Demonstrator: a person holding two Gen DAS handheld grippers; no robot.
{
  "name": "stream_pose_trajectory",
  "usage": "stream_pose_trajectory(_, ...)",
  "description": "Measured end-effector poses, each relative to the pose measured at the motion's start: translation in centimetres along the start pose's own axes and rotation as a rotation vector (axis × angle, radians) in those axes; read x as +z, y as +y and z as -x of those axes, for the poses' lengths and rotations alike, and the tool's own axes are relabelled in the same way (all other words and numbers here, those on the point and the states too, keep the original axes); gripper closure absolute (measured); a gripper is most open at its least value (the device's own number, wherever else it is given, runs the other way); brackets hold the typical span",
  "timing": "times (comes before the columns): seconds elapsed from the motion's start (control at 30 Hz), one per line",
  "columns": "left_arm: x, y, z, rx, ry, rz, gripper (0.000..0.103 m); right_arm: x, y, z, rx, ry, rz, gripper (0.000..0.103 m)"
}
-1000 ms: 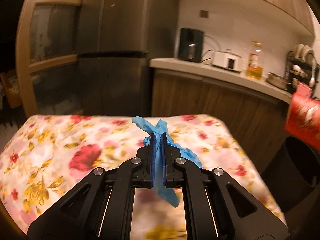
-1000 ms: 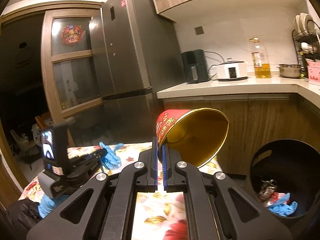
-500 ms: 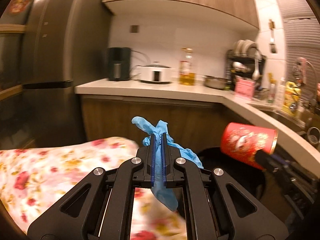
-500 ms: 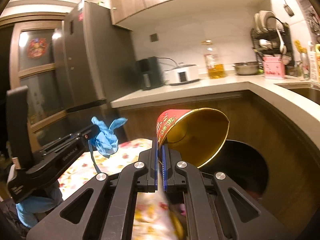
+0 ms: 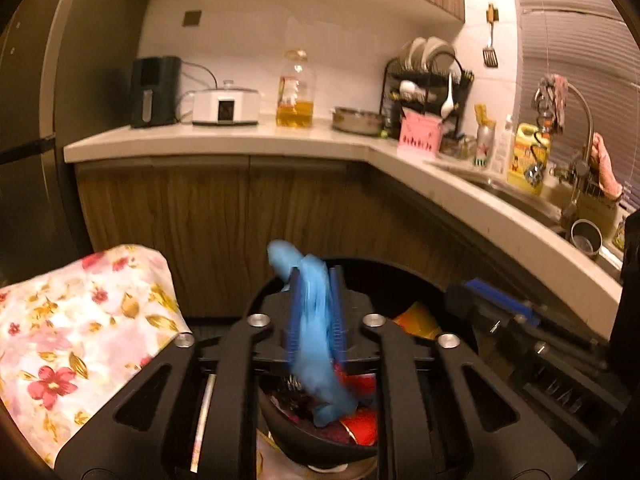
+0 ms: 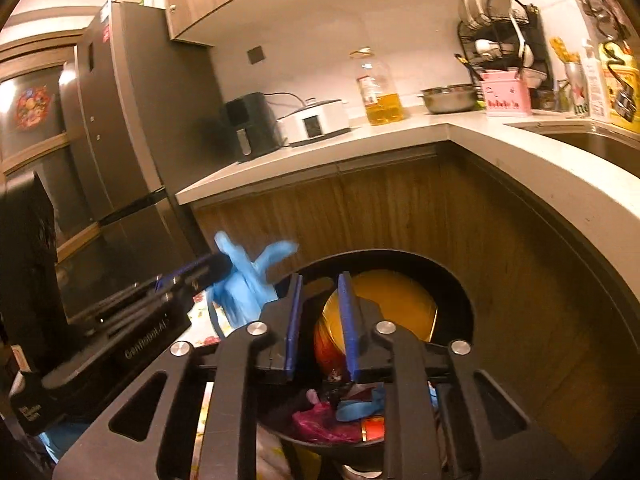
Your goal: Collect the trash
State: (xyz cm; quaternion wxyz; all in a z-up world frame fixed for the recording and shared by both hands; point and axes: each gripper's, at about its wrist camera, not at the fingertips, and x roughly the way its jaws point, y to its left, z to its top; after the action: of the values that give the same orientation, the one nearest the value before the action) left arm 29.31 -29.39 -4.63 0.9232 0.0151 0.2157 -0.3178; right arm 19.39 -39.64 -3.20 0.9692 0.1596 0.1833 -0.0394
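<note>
In the left wrist view my left gripper [image 5: 315, 276] hangs over the round black bin [image 5: 372, 268]. Its jaws are opening, and a blurred blue glove [image 5: 316, 340] sags loose between the pads, its lower end drooping toward the bin. In the right wrist view my right gripper [image 6: 321, 280] is also over the bin [image 6: 456, 280] with its jaws opening. The red cup with the gold inside [image 6: 384, 304] has left the pads and lies tilted inside the bin. My left gripper [image 6: 222, 267] shows at the left, with the glove [image 6: 244, 284] at its tips.
The bin holds a pink bag [image 6: 320, 420], another blue glove [image 6: 356, 406] and red packaging [image 5: 360, 424]. A floral tablecloth [image 5: 80, 320] lies to the left. Wooden cabinets under a white L-shaped counter [image 5: 240, 140] curve behind the bin. A dark fridge [image 6: 132, 120] stands at the left.
Both grippers swung right from the floral table to above the bin. Both pairs of jaws parted. The cup dropped out of the right gripper, and the glove slackened in the left.
</note>
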Motion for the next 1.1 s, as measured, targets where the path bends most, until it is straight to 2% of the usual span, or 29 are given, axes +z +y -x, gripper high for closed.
stream_pose_trajectory(0.07,-0.3,0.1,-0.1,0.003,0.005,0.006,0.065,-0.1,-0.6,0.3,-0.015,-0.004,-0.019,0.078)
stream_pose_trajectory(0.13,-0.5,0.4,0.3,0.017,-0.001,0.012,0.055,-0.1,-0.7,0.6,-0.033,-0.006,-0.025,0.075)
stream_pose_trajectory(0.2,-0.5,1.0,0.9,0.040,-0.005,0.017,0.048,-0.1,-0.6,0.9,-0.049,-0.011,-0.025,0.062)
stream_pose_trajectory(0.23,-0.5,1.2,1.3,0.058,-0.005,0.023,0.041,-0.1,-0.6,1.1,-0.054,-0.014,-0.025,0.057)
stream_pose_trajectory(0.3,-0.6,2.0,2.6,0.115,-0.016,0.039,0.036,-0.3,-0.1,1.6,-0.064,-0.021,-0.016,0.049)
stream_pose_trajectory(0.33,-0.6,2.4,3.4,0.156,-0.024,0.048,0.029,-0.4,0.4,1.8,-0.066,-0.022,-0.010,0.046)
stream_pose_trajectory(0.37,-0.6,2.7,4.0,0.186,-0.028,0.054,0.024,-0.4,0.8,2.0,-0.065,-0.022,-0.005,0.038)
stream_pose_trajectory(0.4,-0.5,3.1,4.9,0.211,-0.034,0.058,0.023,-0.4,1.0,2.1,-0.065,-0.022,-0.002,0.034)
stream_pose_trajectory(0.43,-0.6,3.4,5.7,0.238,-0.043,0.062,0.020,-0.6,1.7,2.5,-0.064,-0.024,0.008,0.033)
stream_pose_trajectory(0.53,-1.1,4.5,9.0,0.352,-0.068,0.078,0.011,-0.8,3.3,3.4,-0.073,-0.030,0.036,0.023)
stream_pose_trajectory(0.6,-1.4,5.1,11.0,0.399,-0.081,0.094,0.008,-0.8,4.6,4.2,-0.076,-0.041,0.054,0.015)
stream_pose_trajectory(0.67,-1.6,5.6,12.9,0.443,-0.083,0.103,0.006,-1.0,5.8,5.1,-0.078,-0.042,0.071,0.013)
stream_pose_trajectory(0.77,-2.3,6.3,15.6,0.498,-0.079,0.112,0.006,-1.2,7.4,6.7,-0.065,-0.056,0.081,0.006)
stream_pose_trajectory(1.1,-5.4,6.9,24.1,0.599,-0.081,0.141,0.006,-3.3,12.9,11.6,-0.055,-0.089,0.165,0.006)
